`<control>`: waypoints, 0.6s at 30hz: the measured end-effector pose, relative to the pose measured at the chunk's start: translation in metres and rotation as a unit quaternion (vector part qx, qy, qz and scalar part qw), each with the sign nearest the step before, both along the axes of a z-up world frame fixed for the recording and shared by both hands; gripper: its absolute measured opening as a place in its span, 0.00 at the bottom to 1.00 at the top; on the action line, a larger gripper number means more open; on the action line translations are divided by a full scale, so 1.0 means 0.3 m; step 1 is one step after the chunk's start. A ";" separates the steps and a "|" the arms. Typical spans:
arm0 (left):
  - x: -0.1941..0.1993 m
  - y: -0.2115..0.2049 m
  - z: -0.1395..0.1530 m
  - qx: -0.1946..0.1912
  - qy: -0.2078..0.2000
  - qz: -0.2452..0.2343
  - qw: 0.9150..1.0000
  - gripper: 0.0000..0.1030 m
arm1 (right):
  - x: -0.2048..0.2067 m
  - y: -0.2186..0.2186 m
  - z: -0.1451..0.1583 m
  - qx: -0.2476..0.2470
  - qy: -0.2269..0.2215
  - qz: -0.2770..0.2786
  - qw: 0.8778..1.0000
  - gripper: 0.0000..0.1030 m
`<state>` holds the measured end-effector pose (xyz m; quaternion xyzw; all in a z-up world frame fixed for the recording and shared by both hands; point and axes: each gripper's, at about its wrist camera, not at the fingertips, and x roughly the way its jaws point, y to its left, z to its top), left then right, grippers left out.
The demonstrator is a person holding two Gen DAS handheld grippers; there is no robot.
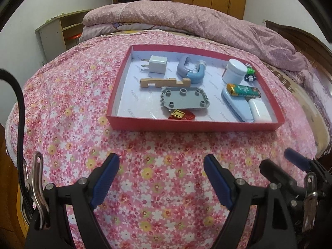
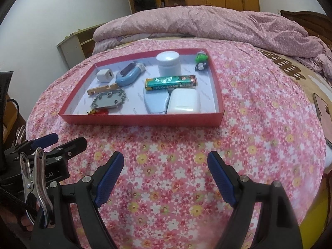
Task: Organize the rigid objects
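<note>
Hovering over floral bedspread [image 1: 157, 166], left hand-held gripper [image 1: 161, 161] agape (empty) — red tray [image 1: 193, 125] ahead

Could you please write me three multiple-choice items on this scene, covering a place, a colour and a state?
1. Where is the white charger plug?
A. in the red tray
B. on the bedspread
C. in a gripper

2. What colour is the lidded jar?
A. red
B. white
C. black

3. How is the left gripper?
A. shut on the jar
B. shut, empty
C. open, empty

Answers: 1 A, the plug lies within the tray's walls; 2 B, jar and lid are both white; 3 C, the jaws stand apart over bare bedspread.
</note>
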<state>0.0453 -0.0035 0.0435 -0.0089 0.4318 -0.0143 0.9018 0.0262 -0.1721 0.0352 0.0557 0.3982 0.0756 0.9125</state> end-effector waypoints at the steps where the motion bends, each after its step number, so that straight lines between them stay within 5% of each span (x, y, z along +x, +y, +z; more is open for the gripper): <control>1: 0.001 -0.001 -0.004 0.001 0.000 0.000 1.000 0.84 | 0.001 -0.001 -0.004 0.000 0.002 -0.001 1.000 0.82; 18: 0.023 -0.016 -0.069 0.013 0.018 0.003 1.000 0.84 | 0.026 -0.004 -0.062 -0.019 0.027 -0.010 0.999 0.82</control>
